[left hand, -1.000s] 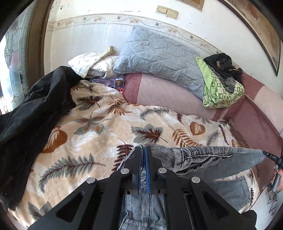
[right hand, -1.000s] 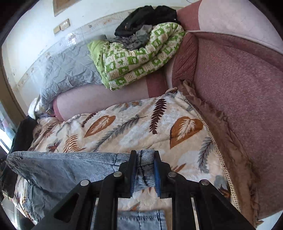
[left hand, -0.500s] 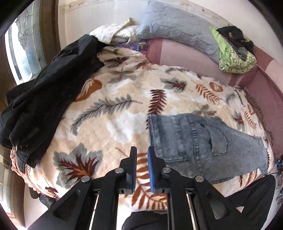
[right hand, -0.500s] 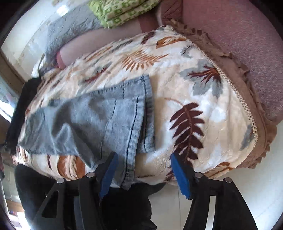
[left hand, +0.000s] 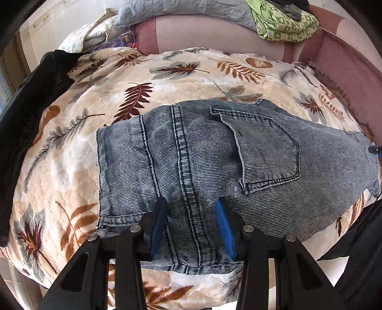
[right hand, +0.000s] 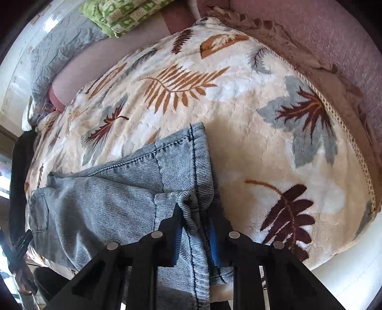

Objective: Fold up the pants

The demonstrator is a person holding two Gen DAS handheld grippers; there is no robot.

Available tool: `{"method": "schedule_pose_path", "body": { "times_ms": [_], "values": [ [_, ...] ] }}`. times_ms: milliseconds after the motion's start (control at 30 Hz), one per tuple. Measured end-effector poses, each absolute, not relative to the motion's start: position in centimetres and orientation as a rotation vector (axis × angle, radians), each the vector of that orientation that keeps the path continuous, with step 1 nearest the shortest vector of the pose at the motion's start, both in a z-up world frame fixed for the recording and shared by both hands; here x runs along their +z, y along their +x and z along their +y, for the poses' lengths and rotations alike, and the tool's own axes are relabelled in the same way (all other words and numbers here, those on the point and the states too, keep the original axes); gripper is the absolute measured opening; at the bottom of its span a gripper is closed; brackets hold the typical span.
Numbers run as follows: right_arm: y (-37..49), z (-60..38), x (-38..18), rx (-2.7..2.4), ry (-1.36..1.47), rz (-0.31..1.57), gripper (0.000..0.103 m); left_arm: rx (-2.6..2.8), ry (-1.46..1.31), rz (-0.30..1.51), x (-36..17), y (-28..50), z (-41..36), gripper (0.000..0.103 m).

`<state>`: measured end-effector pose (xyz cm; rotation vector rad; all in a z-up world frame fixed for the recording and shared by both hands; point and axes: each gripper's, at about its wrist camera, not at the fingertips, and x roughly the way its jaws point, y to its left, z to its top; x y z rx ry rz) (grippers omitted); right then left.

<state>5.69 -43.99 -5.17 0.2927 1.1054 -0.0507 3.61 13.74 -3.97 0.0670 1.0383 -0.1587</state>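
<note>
Folded blue jeans lie flat on the leaf-print blanket, back pocket up. My left gripper points down at their near edge. Its jaws are opening and straddle the centre seam, with denim lying between the blue pads but not squeezed. In the right wrist view the jeans run off to the left. My right gripper is closing at their right hem, where a raised ridge of denim is pinched between its fingers.
A black jacket covers the blanket's left side. A grey pillow and a green patterned cloth lie along the pink sofa back. The blanket's corded edge runs along the right.
Both grippers let go of the lifted jeans, which now lie flat, then came down close to them. The left jaws have widened over the near edge; the right jaws narrowed onto the hem.
</note>
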Motion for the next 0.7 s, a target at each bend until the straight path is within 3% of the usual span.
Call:
{"method": "schedule_pose_path", "body": {
  "times_ms": [200,300,400,500,600,700],
  "values": [
    [8.4,-41.8,-0.1,-0.075,0.124,0.987,0.02,-0.172,0.08,1.043,-3.7,3.7,13.7,0.044],
    [9.6,-41.9,-2.8,-0.082,0.128,1.132,0.038,-0.174,0.088,1.033,-3.9,3.7,13.6,0.044],
    [8.4,-42.7,-6.5,-0.112,0.107,1.21,0.038,-0.178,0.087,1.029,-4.1,3.7,13.7,0.045],
    [6.0,-45.9,-6.9,-0.04,0.352,1.125,0.042,-0.181,0.091,1.026,-4.1,3.7,13.7,0.048],
    [2.6,-49.6,-5.9,-0.054,0.576,0.964,0.069,-0.17,0.087,1.02,-4.2,3.8,14.0,0.055],
    [0.5,-51.6,-7.4,-0.079,0.663,1.009,0.074,-0.162,0.036,1.027,-4.4,3.9,14.7,0.061]
  ]
}}
